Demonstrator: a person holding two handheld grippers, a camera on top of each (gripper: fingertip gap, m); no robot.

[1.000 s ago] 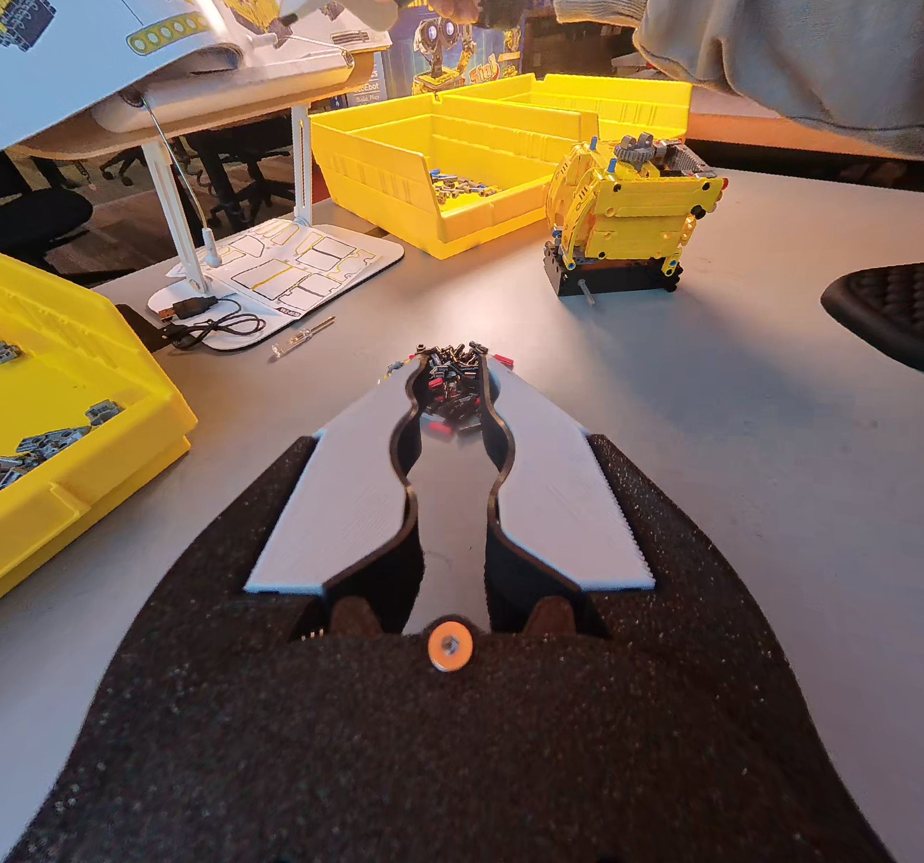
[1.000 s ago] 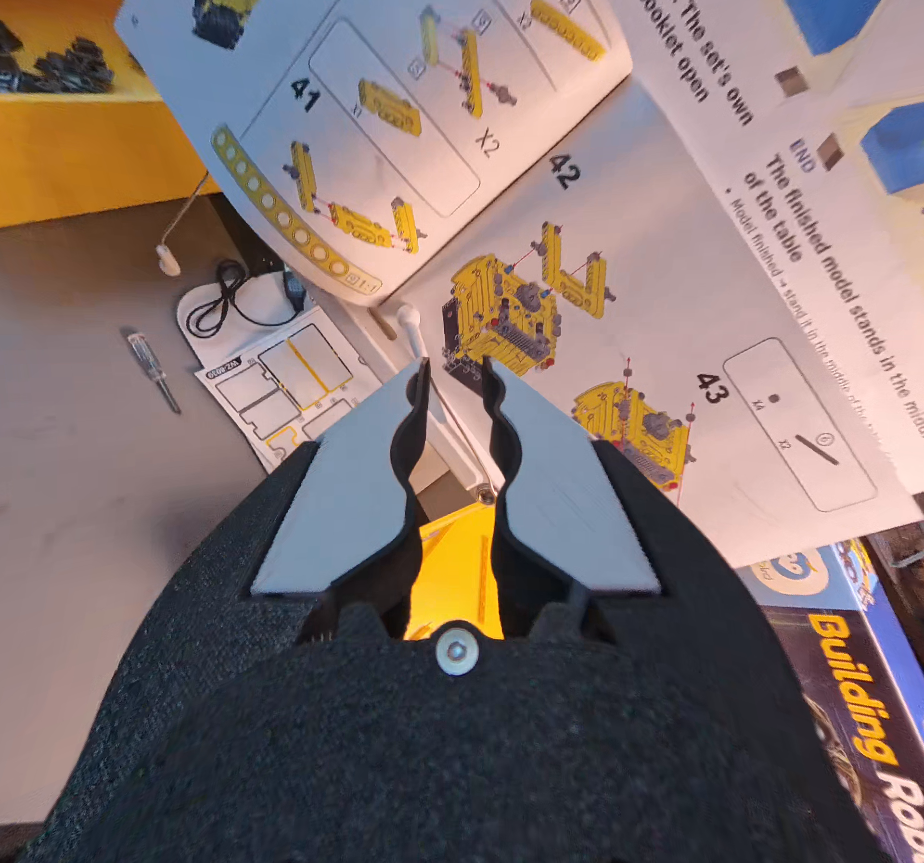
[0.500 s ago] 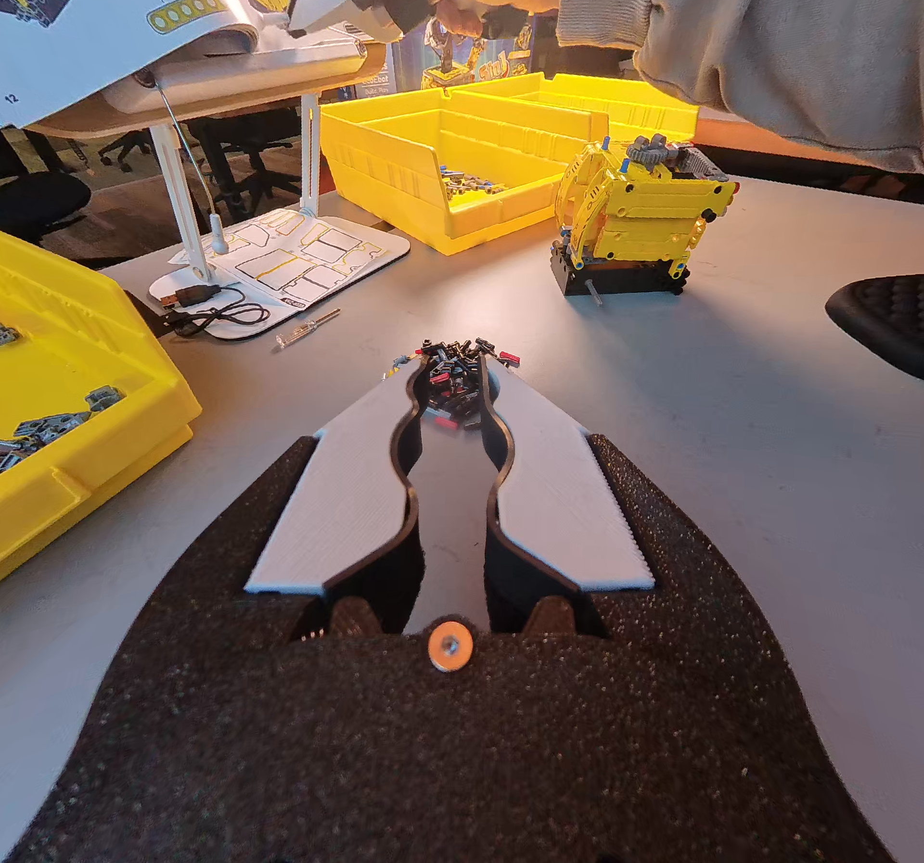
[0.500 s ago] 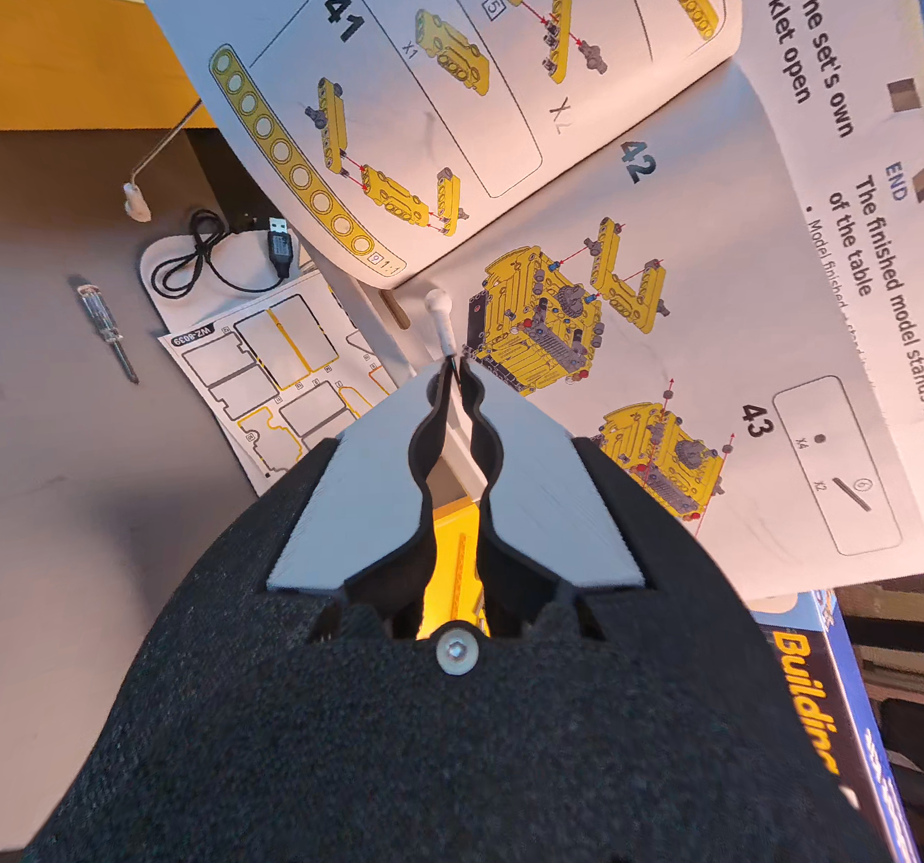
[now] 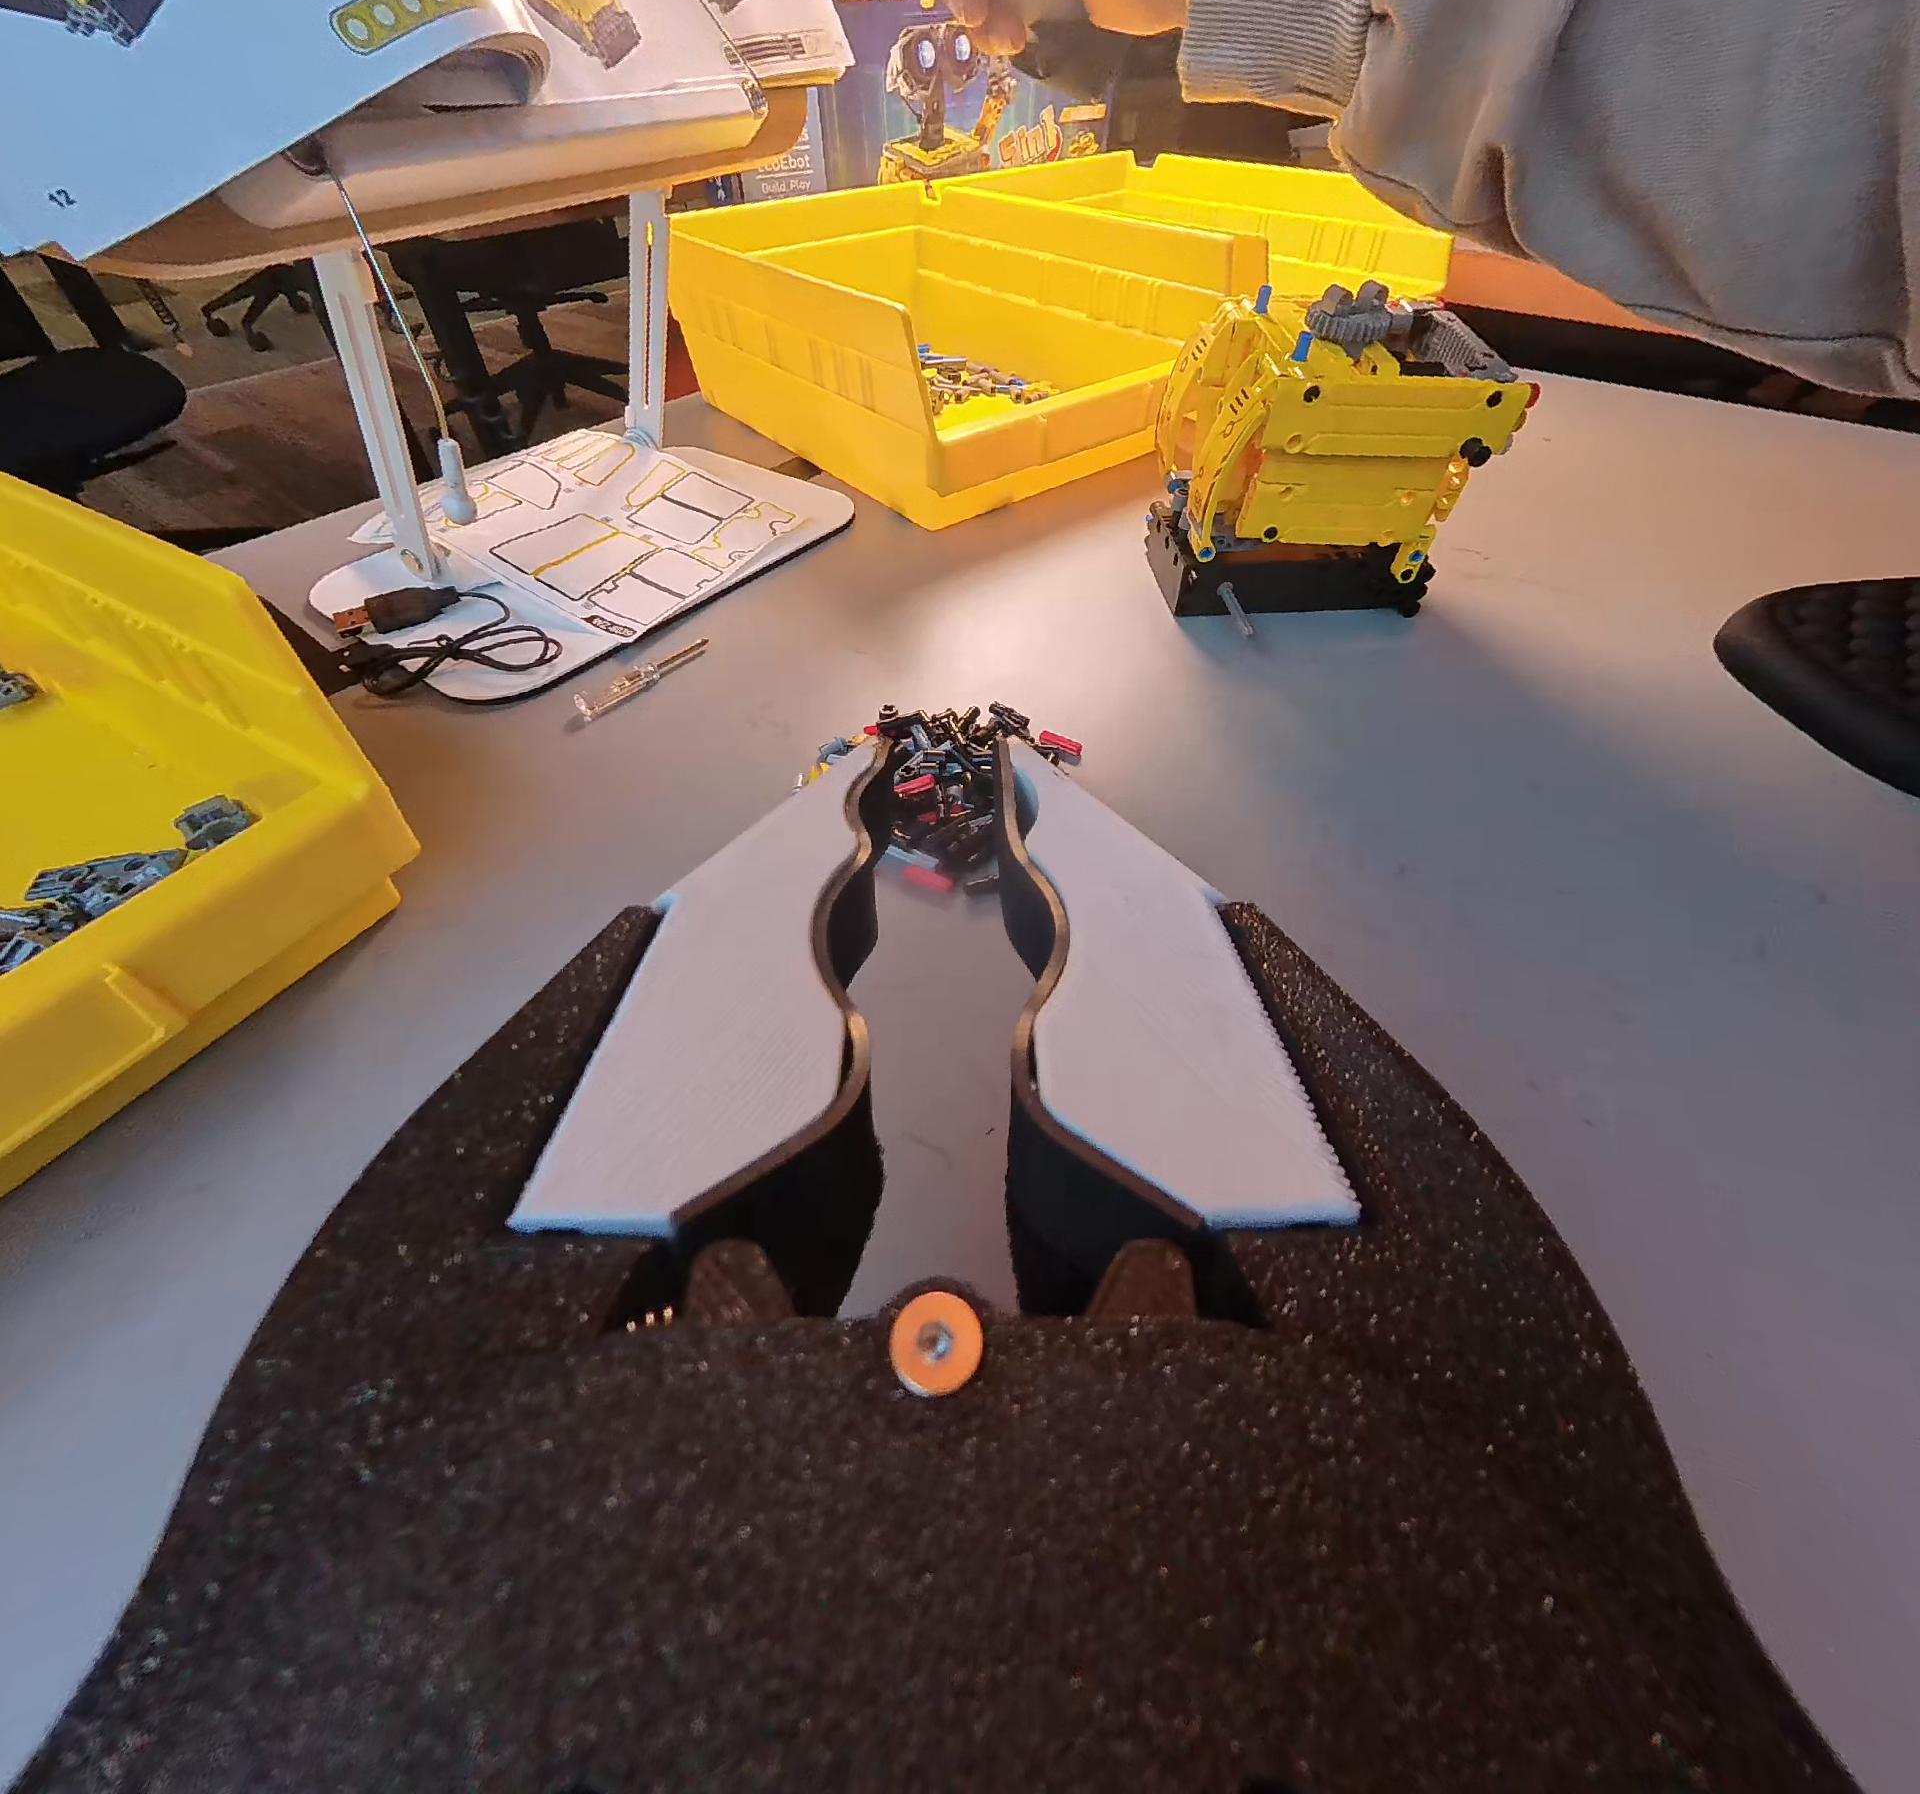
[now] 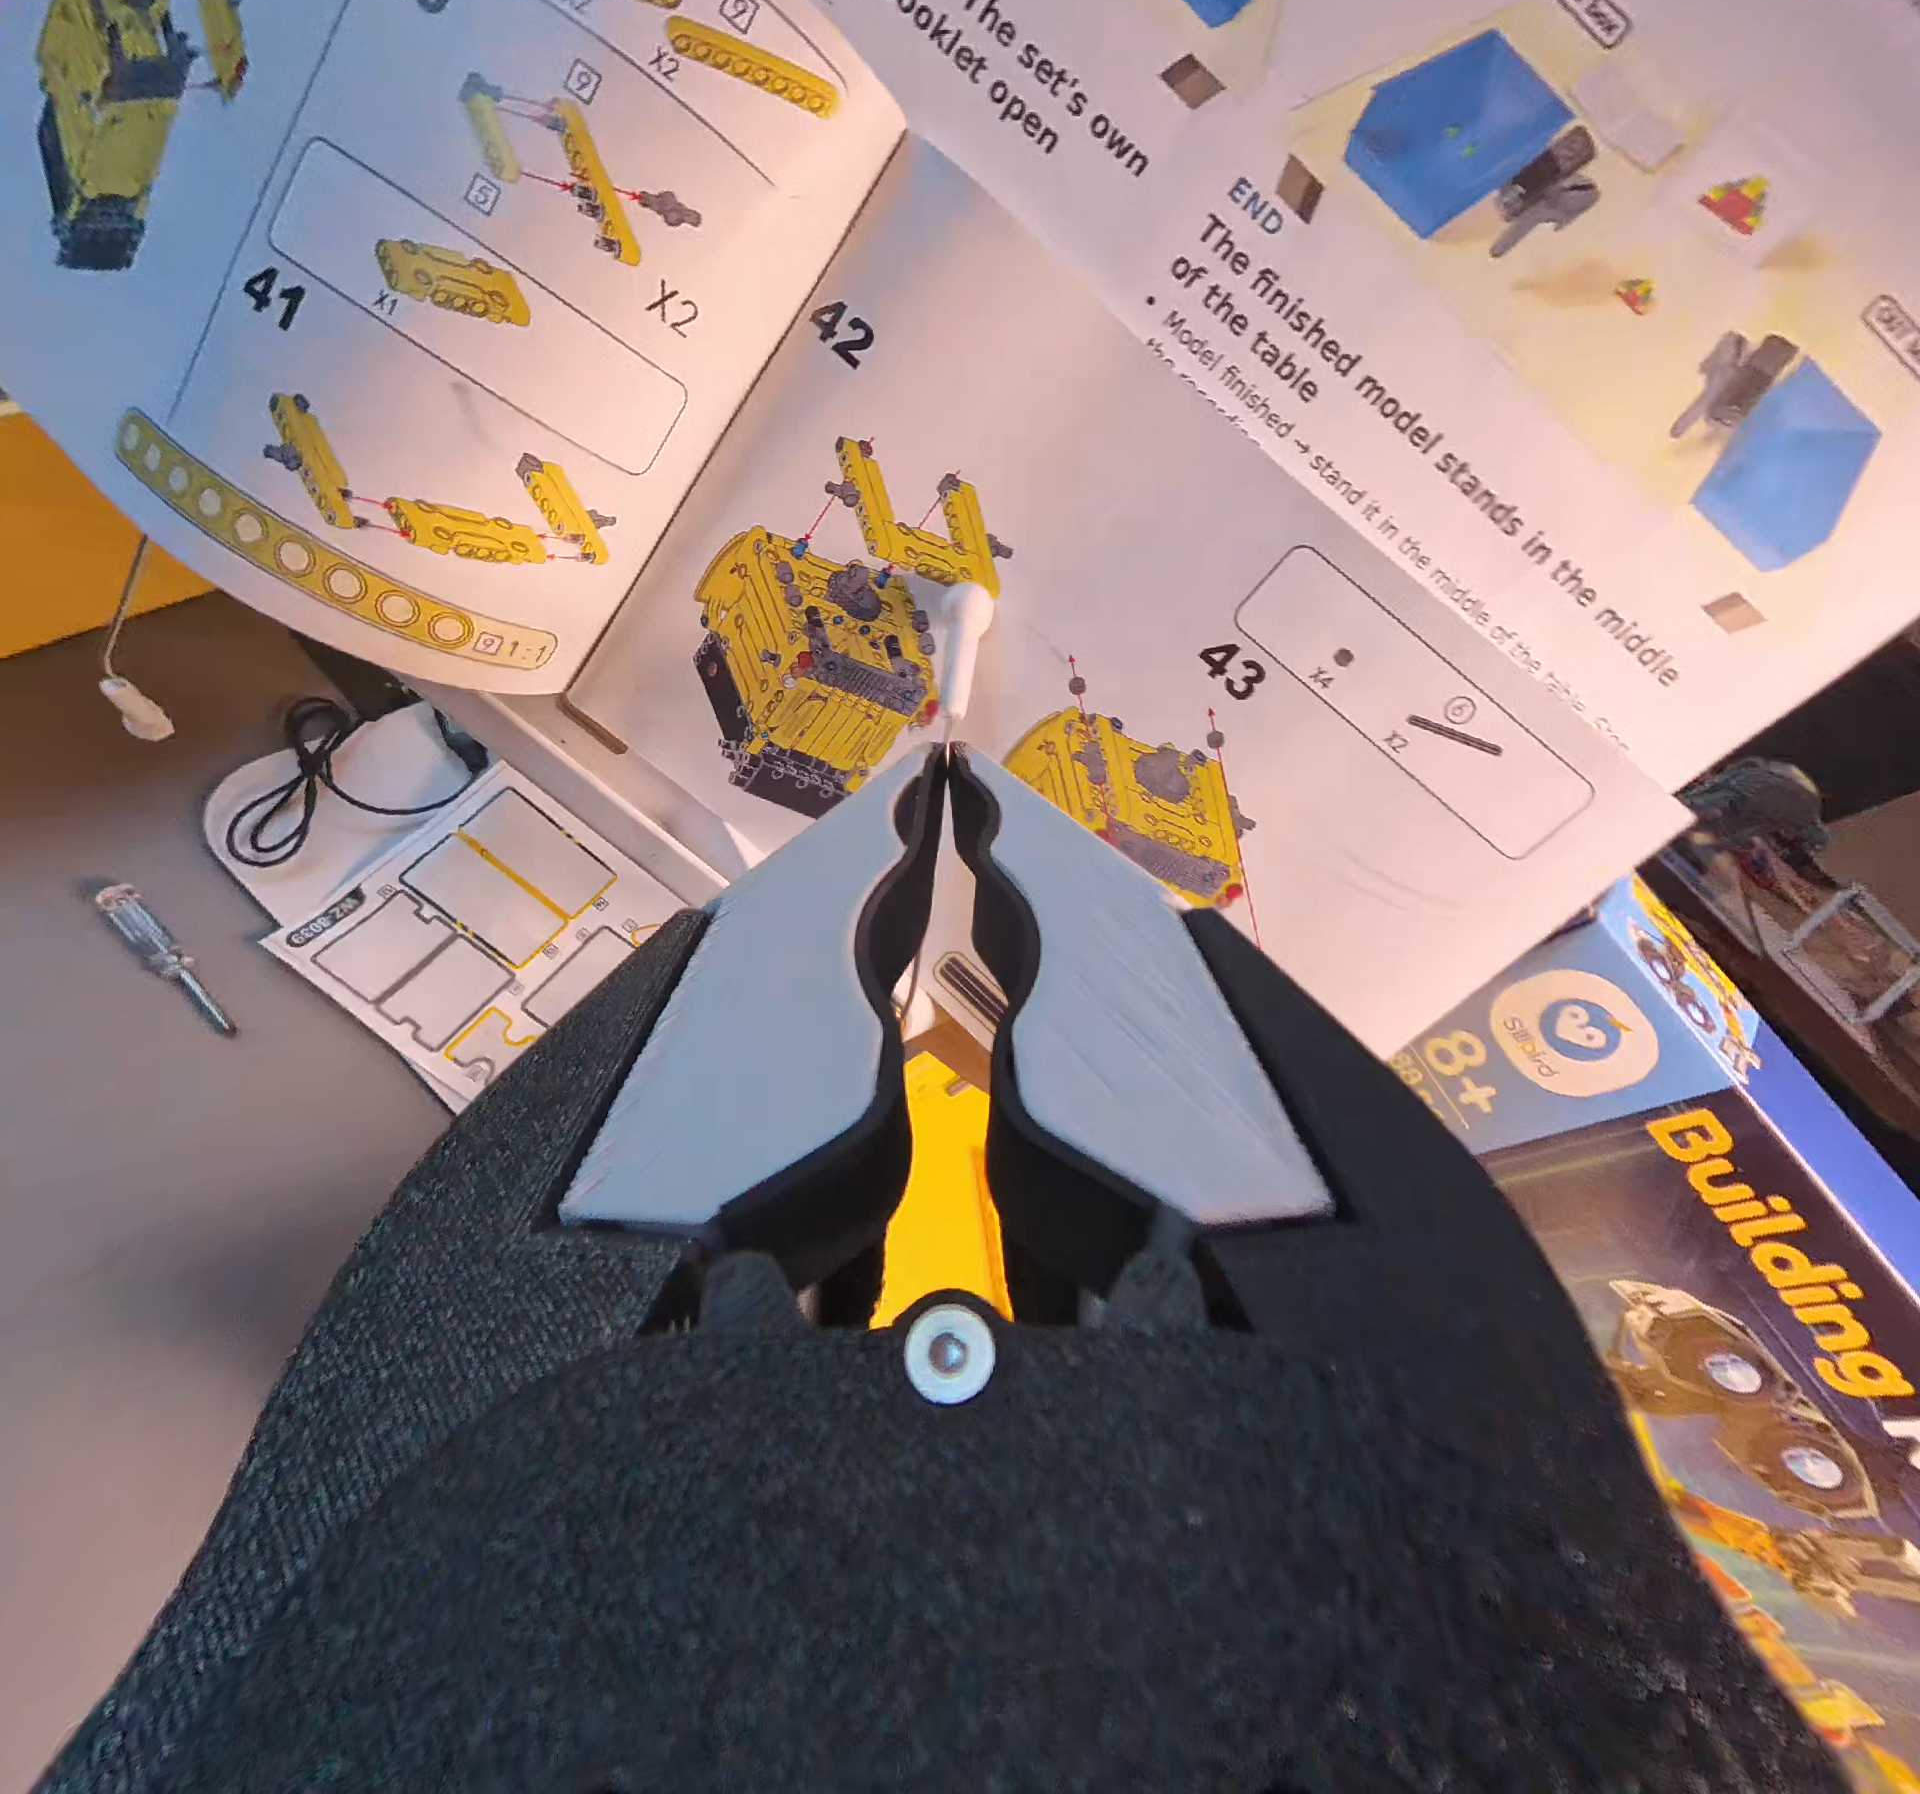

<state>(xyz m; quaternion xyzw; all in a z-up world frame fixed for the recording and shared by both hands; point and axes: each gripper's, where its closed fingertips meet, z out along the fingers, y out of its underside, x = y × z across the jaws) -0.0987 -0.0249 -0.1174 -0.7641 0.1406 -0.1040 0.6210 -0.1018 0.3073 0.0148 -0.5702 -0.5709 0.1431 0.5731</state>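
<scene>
My right gripper (image 6: pixel 948 755) is pressed together on the thin wire arm of a page holder (image 6: pixel 962 630), its white rubber tip lying on the right-hand page of the open instruction booklet (image 6: pixel 1091 456). The booklet sits on a white stand (image 5: pixel 358 373) above the desk (image 5: pixel 1507 913).

Risks, as I judge them: the wire is thin, so it could slip from the tips; pulling askew could crease the page or rock the stand.

My left gripper (image 5: pixel 940 757) is spread, low over the desk, tips flanking a pile of small dark pins (image 5: pixel 951 788), holding nothing. A nudge forward would scatter them.

Beyond it: yellow model (image 5: pixel 1330 456), yellow bins (image 5: pixel 831 362), small screwdriver (image 5: pixel 639 679).
</scene>
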